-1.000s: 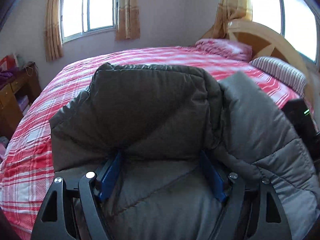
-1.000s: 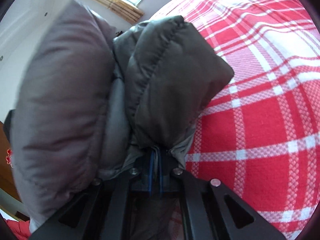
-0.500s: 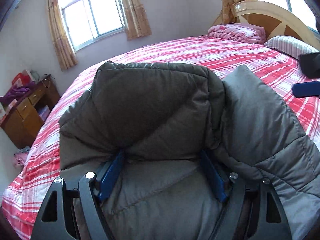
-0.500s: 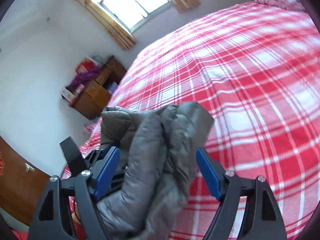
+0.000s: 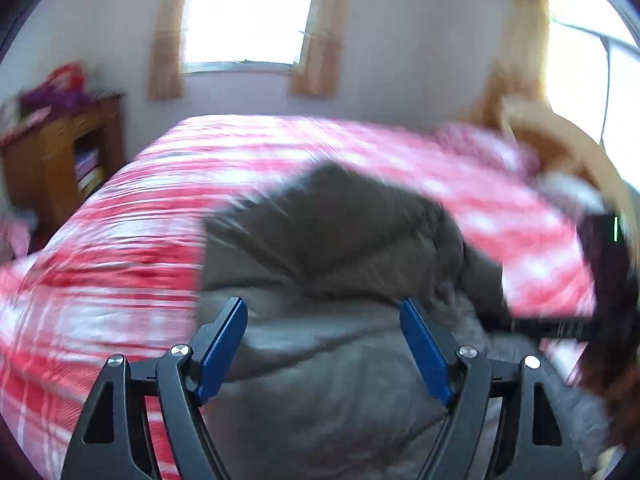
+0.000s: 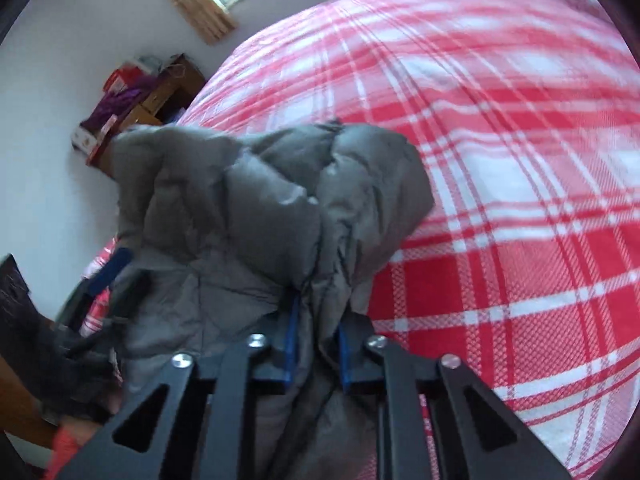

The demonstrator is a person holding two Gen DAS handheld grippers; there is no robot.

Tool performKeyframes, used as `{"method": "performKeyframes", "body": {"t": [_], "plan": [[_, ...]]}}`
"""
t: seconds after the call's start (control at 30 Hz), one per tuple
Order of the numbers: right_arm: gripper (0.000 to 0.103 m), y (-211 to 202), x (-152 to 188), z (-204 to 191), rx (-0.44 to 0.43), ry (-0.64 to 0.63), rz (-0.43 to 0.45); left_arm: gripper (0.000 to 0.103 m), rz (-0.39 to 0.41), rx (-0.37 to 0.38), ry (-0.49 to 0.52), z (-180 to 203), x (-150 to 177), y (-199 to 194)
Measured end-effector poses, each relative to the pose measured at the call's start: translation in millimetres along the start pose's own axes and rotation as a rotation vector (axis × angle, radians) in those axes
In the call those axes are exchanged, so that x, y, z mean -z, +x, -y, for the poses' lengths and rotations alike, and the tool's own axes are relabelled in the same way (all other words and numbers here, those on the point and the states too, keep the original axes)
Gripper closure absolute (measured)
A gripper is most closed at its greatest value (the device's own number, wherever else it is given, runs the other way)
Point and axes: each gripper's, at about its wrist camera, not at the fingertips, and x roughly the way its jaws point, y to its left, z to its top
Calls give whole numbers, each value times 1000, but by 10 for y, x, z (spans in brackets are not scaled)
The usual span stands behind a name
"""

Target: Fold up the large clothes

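A grey quilted puffer jacket lies bunched on the red-and-white checked bed. The left wrist view is motion-blurred. My left gripper is open, its blue pads wide apart just above the jacket's near part, holding nothing. In the right wrist view the jacket rises in a bunched fold in front of the camera. My right gripper is shut on a fold of that jacket, with grey fabric pinched between the blue pads. The left gripper shows at the left edge there.
A wooden cabinet with clutter on top stands left of the bed, also in the right wrist view. Curtained windows sit behind the bed. A wooden headboard and pillows are at the right. The checked bedspread spreads right of the jacket.
My left gripper let go of the jacket and pulled back and up, so the jacket dropped lower on the bed. My right gripper, open half a second ago, has shut on a jacket fold.
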Motion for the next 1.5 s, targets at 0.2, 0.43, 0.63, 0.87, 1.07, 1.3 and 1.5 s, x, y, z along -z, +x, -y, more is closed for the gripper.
{"method": "performKeyframes", "body": {"t": [0.2,0.43,0.63,0.87,1.07,1.3,1.5], "plan": [[88,146,-11,-38,-294,29,33,22,-39,-172,-123,-544,-155,92],[92,481,175,326,-390,184,36,22,-126,-219,-91,-379,153,540],[93,444,208,358,-392,164,33,19,-179,-283,-21,-303,194,765],[93,413,237,252,-335,135,37,16,-181,-357,28,-231,206,784],[90,451,50,-29,-231,99,12,11,-243,-312,1,-367,140,726],[14,216,-21,-343,153,-131,20,11,-244,-195,-54,-587,5,301],[18,309,18,-73,-31,25,19,11,-254,-62,-242,-914,175,371]]}}
